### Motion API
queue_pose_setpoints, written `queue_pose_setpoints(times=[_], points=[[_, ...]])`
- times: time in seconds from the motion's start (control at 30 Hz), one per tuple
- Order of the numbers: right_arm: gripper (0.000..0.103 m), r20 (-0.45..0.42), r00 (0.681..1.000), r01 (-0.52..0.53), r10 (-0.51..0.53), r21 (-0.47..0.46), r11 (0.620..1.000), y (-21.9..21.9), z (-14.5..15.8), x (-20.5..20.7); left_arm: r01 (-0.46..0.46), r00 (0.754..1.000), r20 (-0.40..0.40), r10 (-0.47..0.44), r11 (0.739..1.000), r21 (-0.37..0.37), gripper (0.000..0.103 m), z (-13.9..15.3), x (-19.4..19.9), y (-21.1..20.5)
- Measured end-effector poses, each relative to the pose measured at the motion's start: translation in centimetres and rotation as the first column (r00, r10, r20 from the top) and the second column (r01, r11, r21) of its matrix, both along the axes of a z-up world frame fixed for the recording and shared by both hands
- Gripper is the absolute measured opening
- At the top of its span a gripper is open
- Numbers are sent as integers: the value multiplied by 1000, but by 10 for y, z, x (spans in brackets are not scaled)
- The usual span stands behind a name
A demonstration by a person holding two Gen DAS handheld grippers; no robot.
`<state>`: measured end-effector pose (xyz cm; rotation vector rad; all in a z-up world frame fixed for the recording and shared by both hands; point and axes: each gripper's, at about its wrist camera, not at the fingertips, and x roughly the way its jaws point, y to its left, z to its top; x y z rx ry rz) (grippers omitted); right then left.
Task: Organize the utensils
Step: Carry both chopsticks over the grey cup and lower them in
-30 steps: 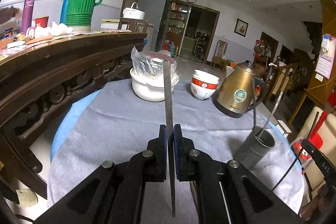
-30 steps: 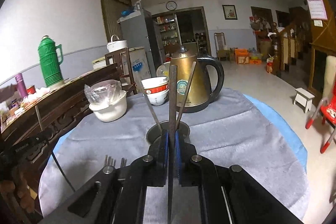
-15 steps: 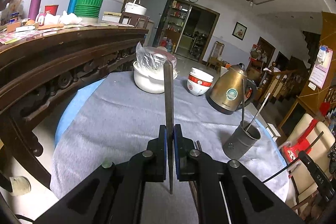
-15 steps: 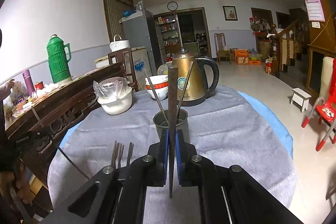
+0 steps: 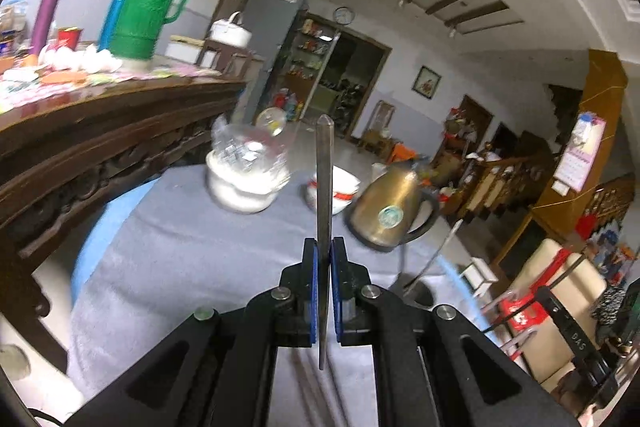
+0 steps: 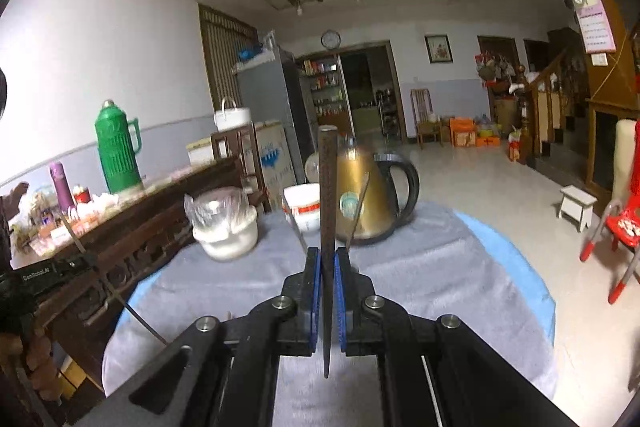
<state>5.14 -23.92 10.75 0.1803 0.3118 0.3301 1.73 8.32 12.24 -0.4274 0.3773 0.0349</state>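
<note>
My left gripper is shut on a flat steel utensil that points up and away, above the grey cloth. A grey metal holder with thin utensils in it peeks out just right of the fingers. My right gripper is shut on a dark metal utensil, also upright. In the right wrist view the holder is hidden behind the fingers; only two thin utensil stems stick out above them. Loose utensils lie blurred on the cloth under the left gripper.
On the round table stand a gold kettle, stacked red-and-white bowls and a white bowl with a plastic bag. A carved wooden sideboard with a green thermos runs along the left. Red chairs stand at the right.
Both grippers have risen and drawn back with their utensils. The holder has slid down behind the right gripper's fingers and closer to the left gripper's fingers. The left view has tilted.
</note>
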Motion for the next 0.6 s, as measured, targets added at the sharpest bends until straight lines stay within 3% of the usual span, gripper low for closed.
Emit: queue_pose_setpoints(times=[0.27, 0.37, 0.6], points=[[7, 92, 995, 33, -40, 74, 997, -9, 33, 23, 95, 993, 77, -90, 994, -62, 6, 30, 50, -37], [7, 86, 995, 35, -42, 79, 996, -6, 33, 40, 113, 991, 86, -106, 991, -77, 6, 36, 73, -51], [7, 47, 998, 38, -41, 68, 997, -3, 22, 71, 148, 988, 52, -146, 988, -36, 6, 30, 120, -85]])
